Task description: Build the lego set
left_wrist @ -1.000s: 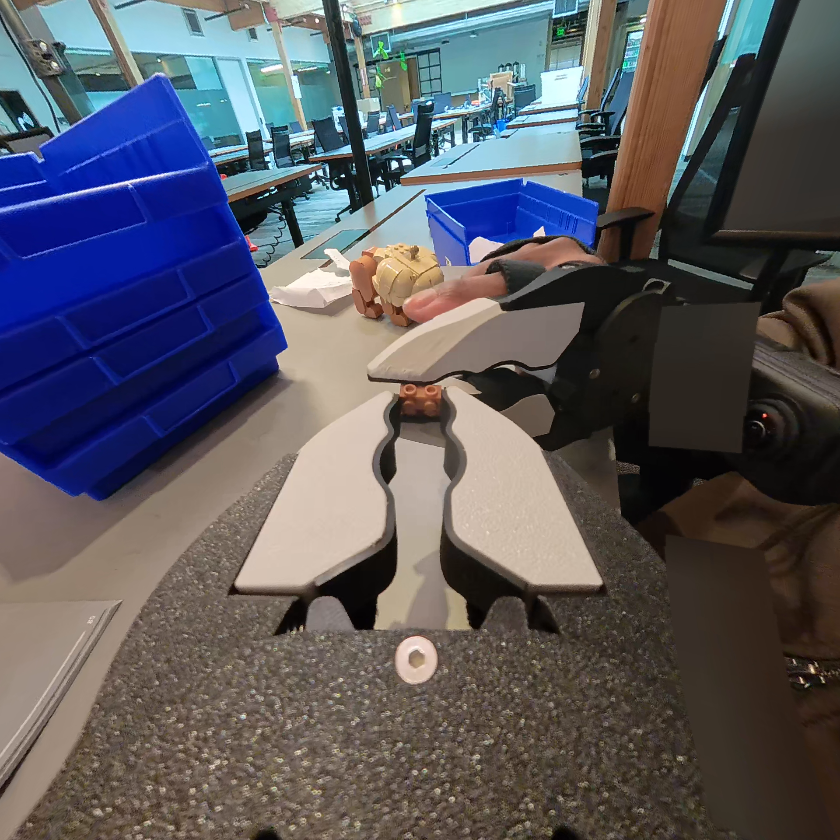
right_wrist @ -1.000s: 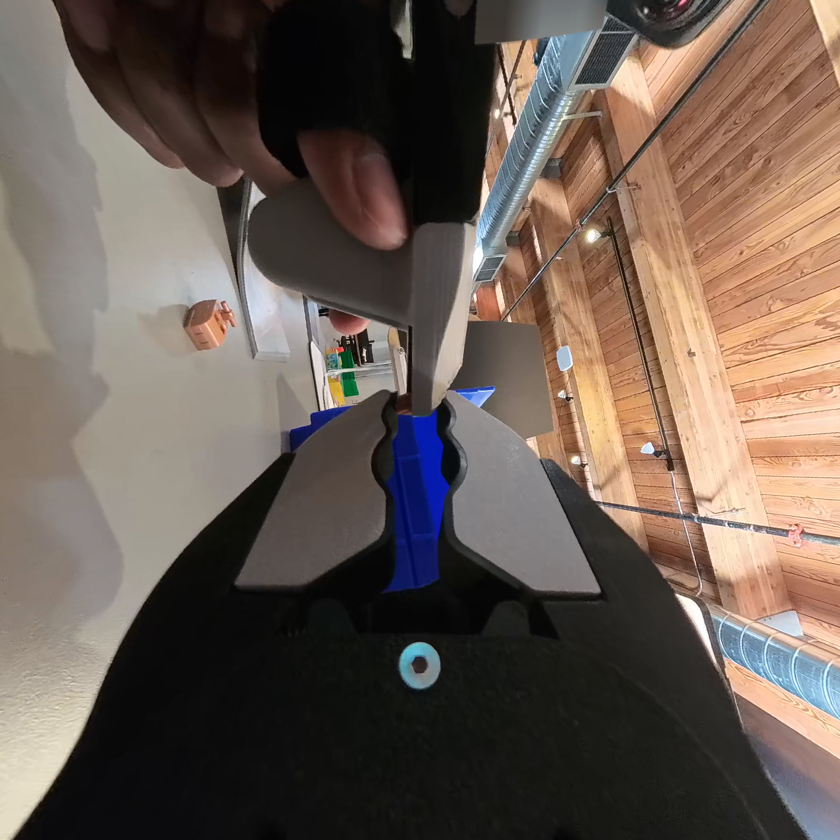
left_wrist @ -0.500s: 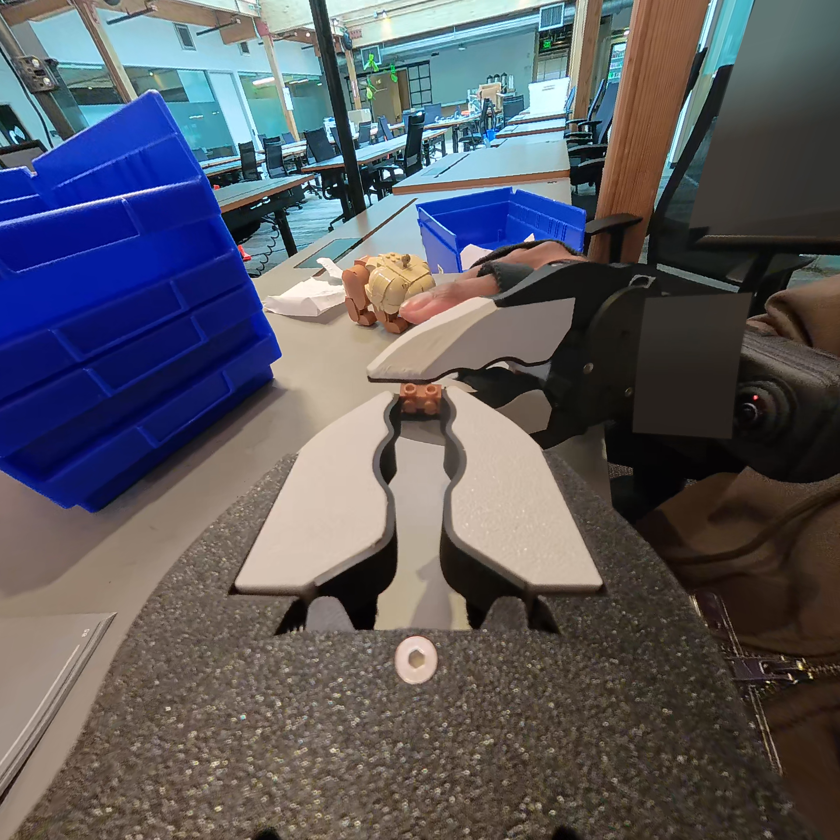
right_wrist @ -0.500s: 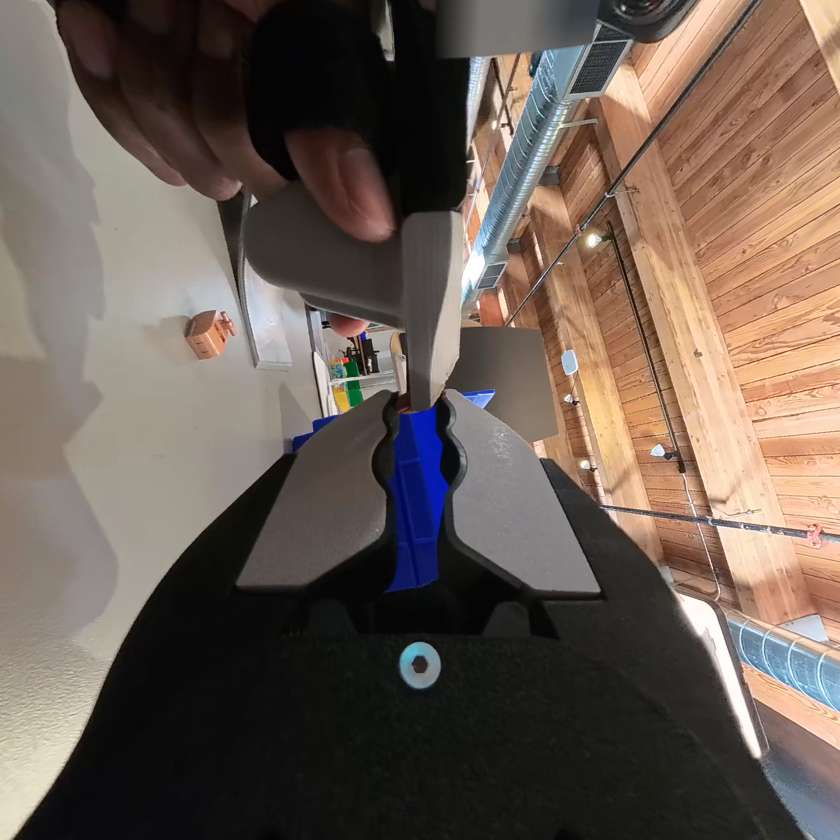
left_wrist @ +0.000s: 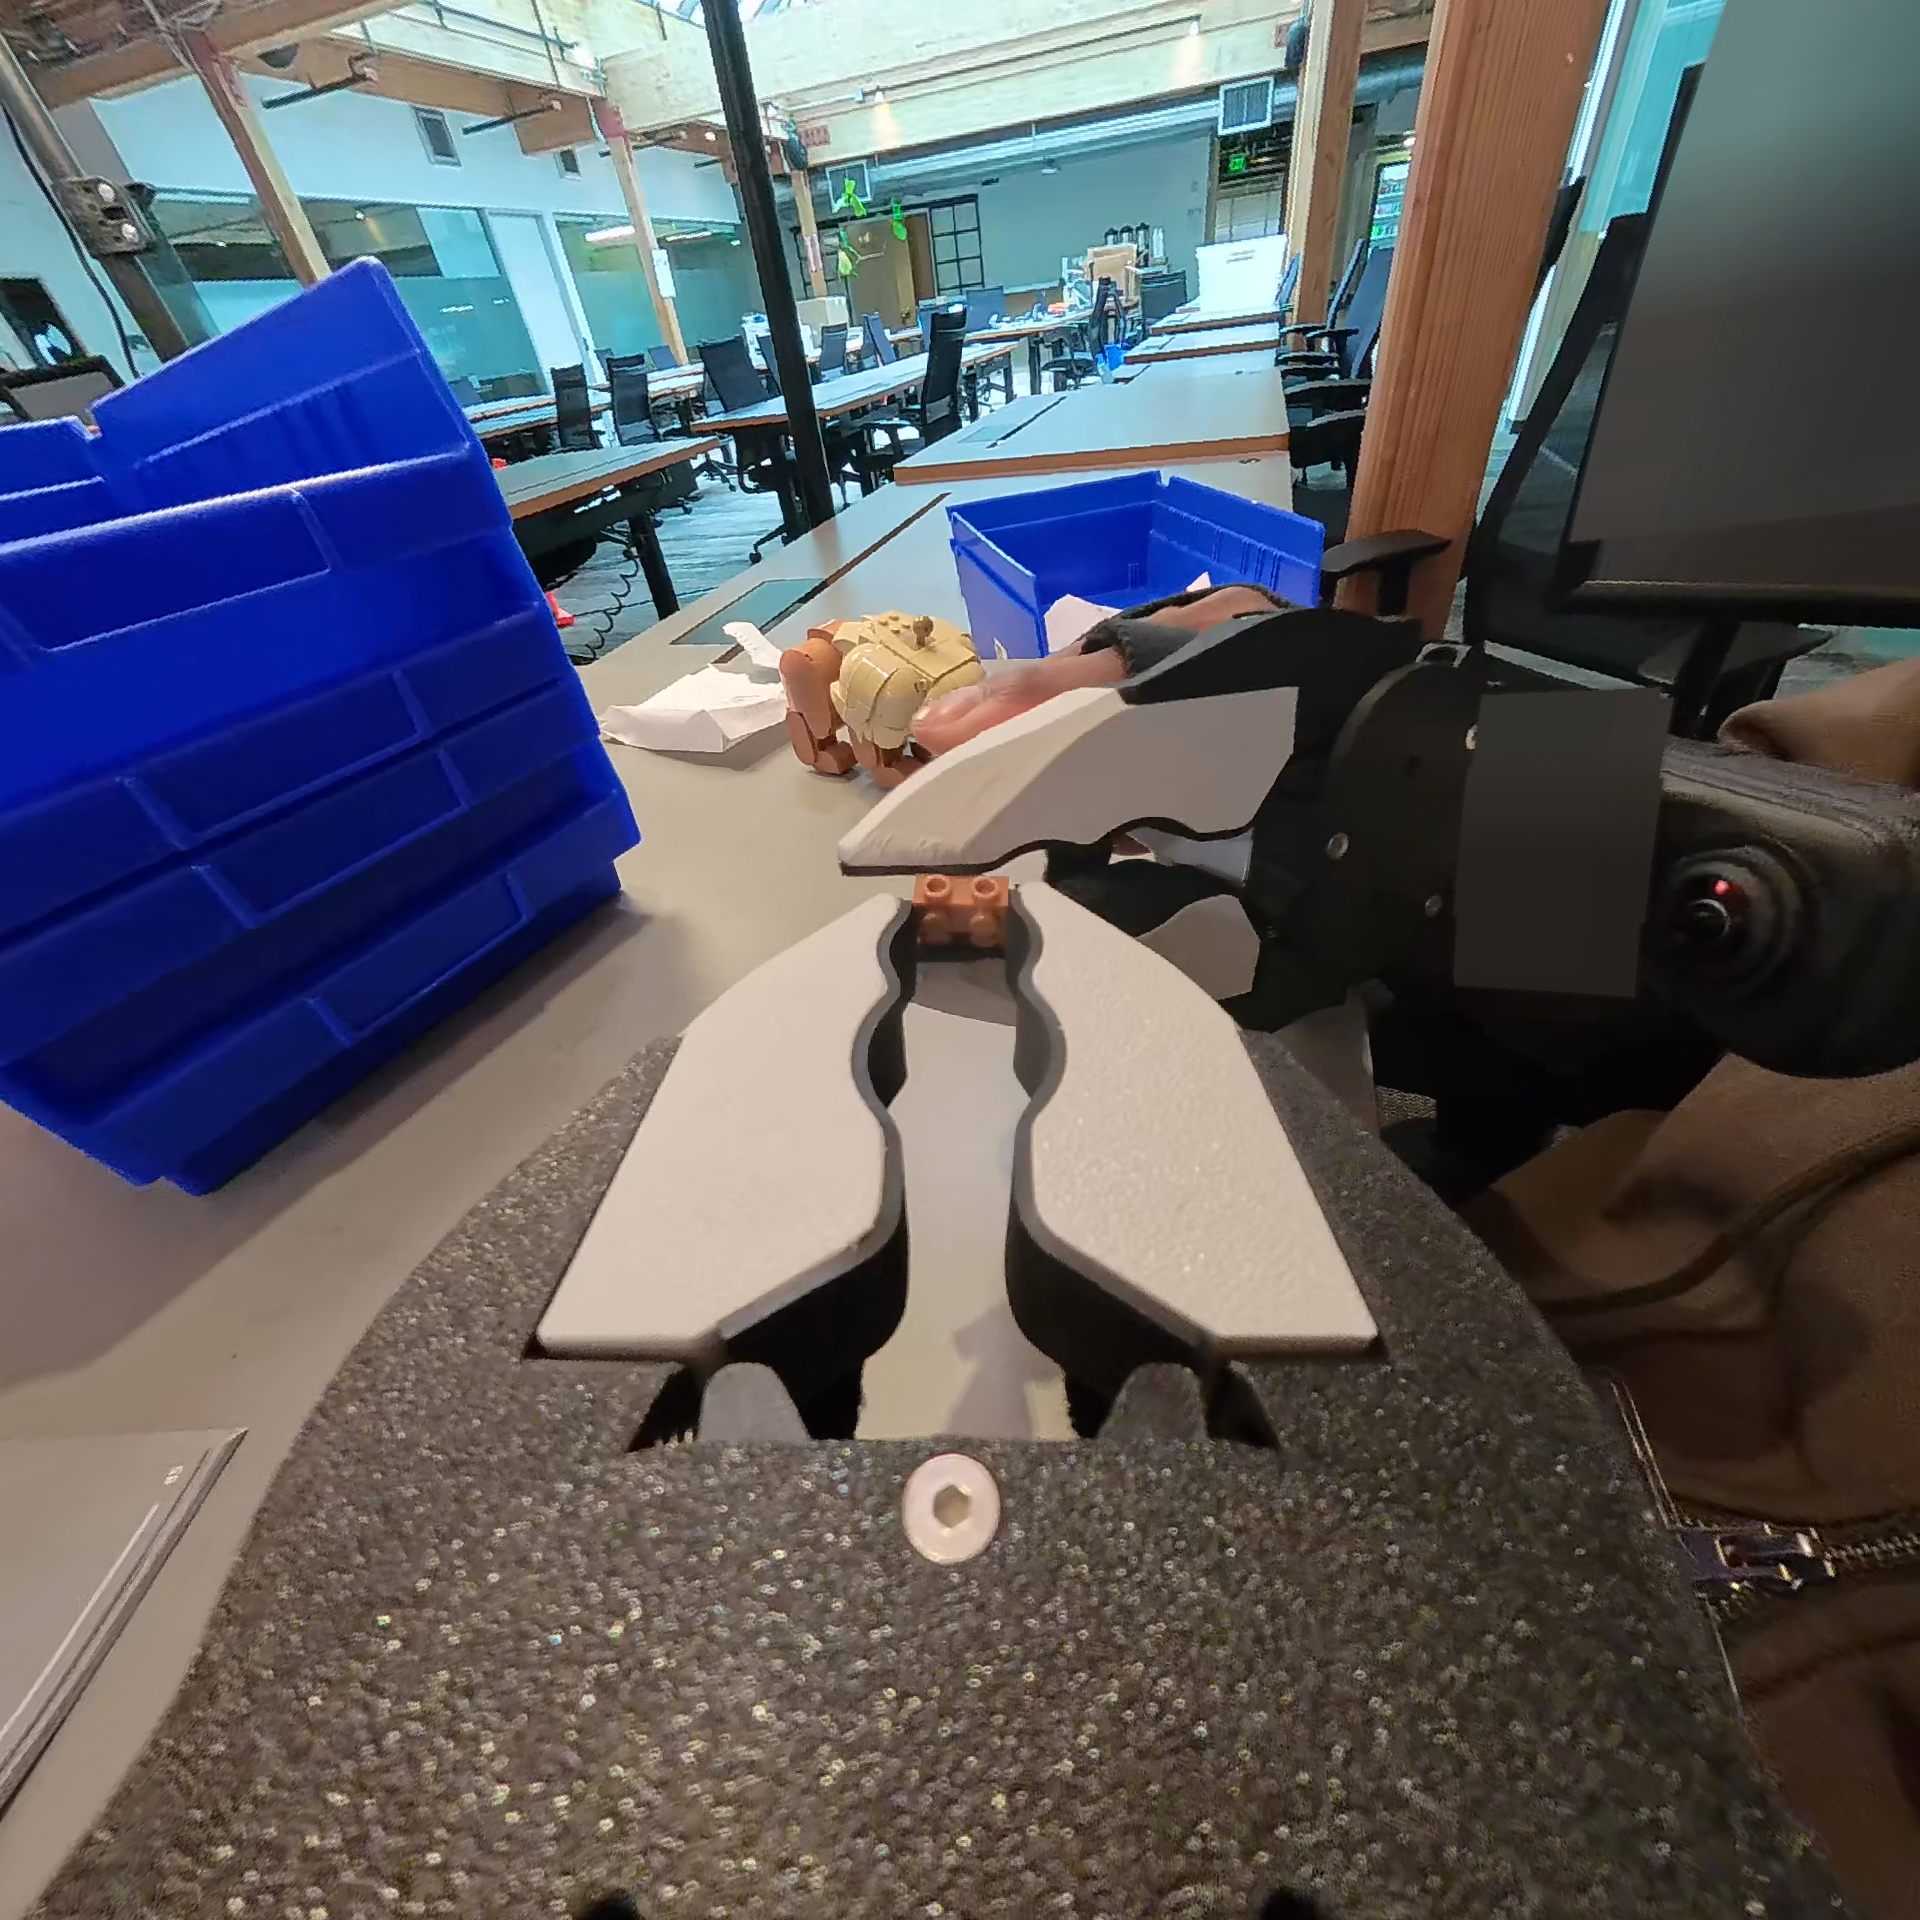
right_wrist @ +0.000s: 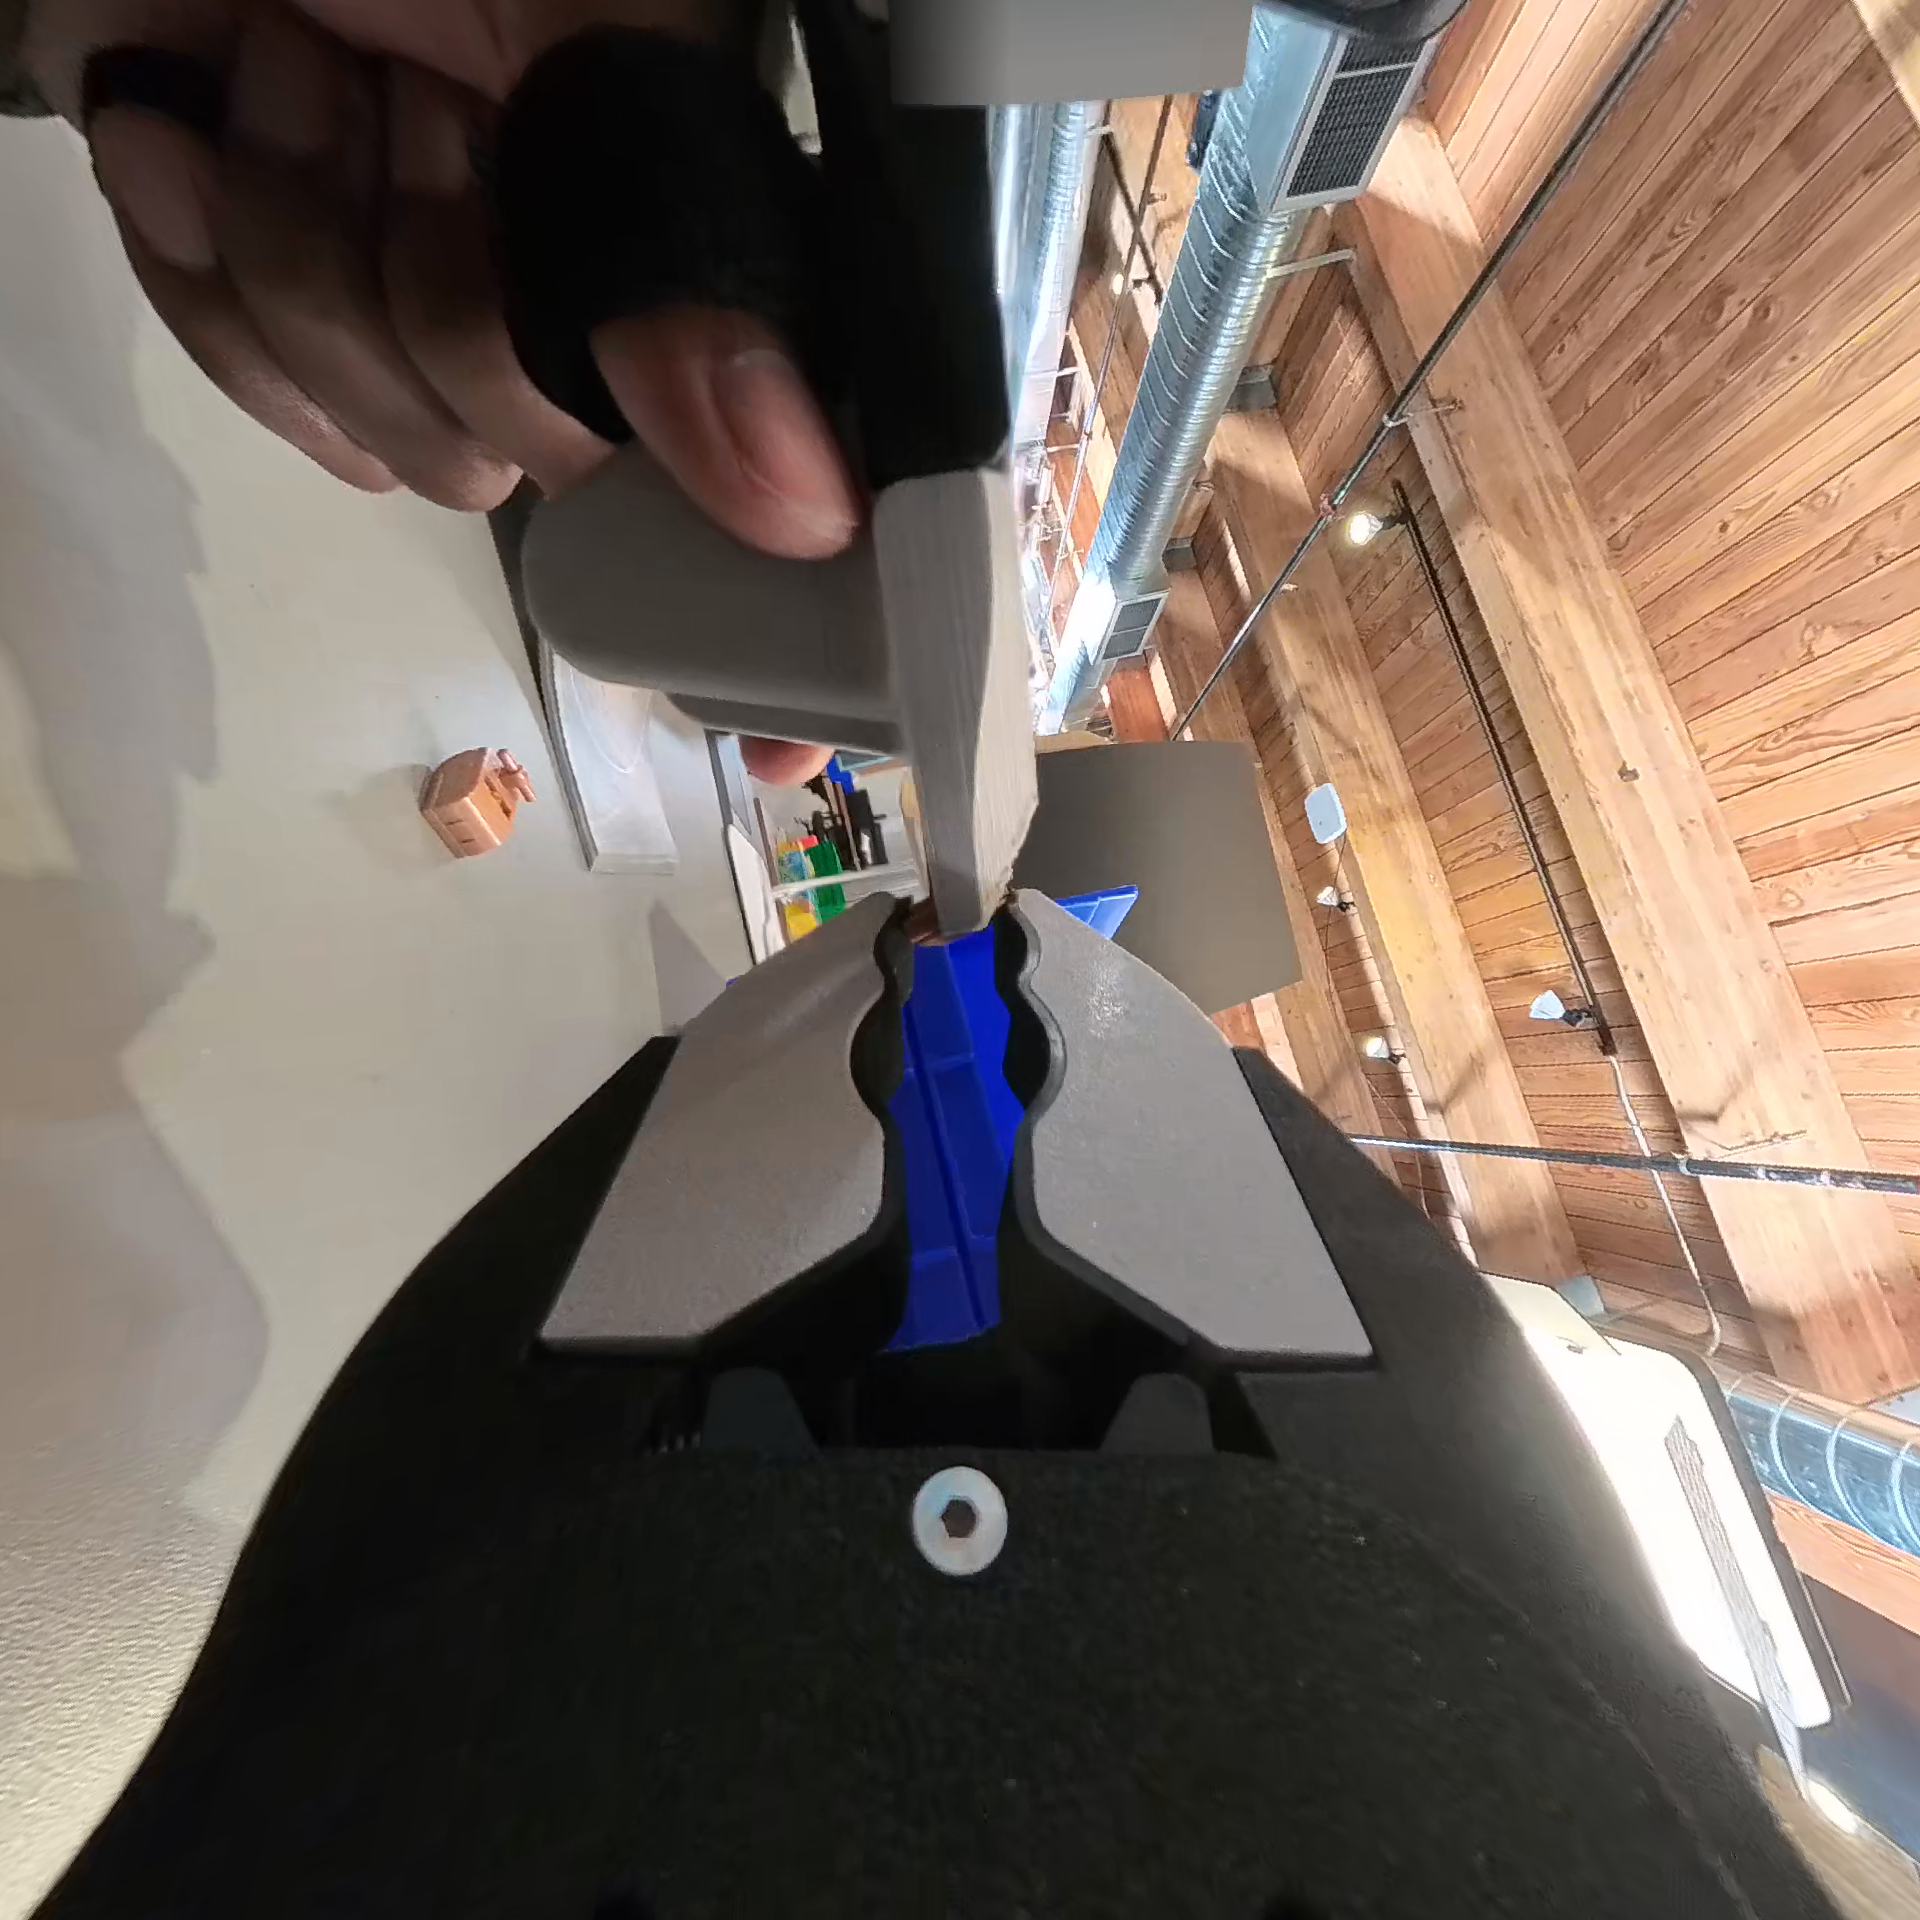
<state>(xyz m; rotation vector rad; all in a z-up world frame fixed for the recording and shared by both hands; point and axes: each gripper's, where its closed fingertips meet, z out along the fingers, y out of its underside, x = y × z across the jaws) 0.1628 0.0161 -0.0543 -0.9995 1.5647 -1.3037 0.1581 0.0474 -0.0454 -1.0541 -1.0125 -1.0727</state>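
Note:
My left gripper [left_wrist: 961,914] is shut on a small brown brick [left_wrist: 961,925], pinched at its fingertips above the grey table [left_wrist: 727,904]. My right gripper [right_wrist: 956,920] comes in from the right, rolled on its side. One of its fingers [left_wrist: 1070,790] lies on top of the brick and the other is below it, mostly hidden. In the right wrist view its tips close on the brick [right_wrist: 920,932], with a left fingertip [right_wrist: 966,727] between them. A tan and brown lego model [left_wrist: 883,691] stands on the table behind. A small brown sub-assembly [right_wrist: 473,800] lies apart on the table.
A stack of blue bins [left_wrist: 260,779] stands at the left. Another blue bin [left_wrist: 1132,551] with white paper in it sits behind the model. White paper [left_wrist: 696,712] lies beside the model. A booklet [left_wrist: 83,1558] is at the near left, and a monitor [left_wrist: 1787,312] at the right. Both grippers' tips are close together, under 4 cm apart.
Both grippers stay locked on the brick. The pair has shifted slightly, so the bins and model sit a little differently in view. No grip has changed.

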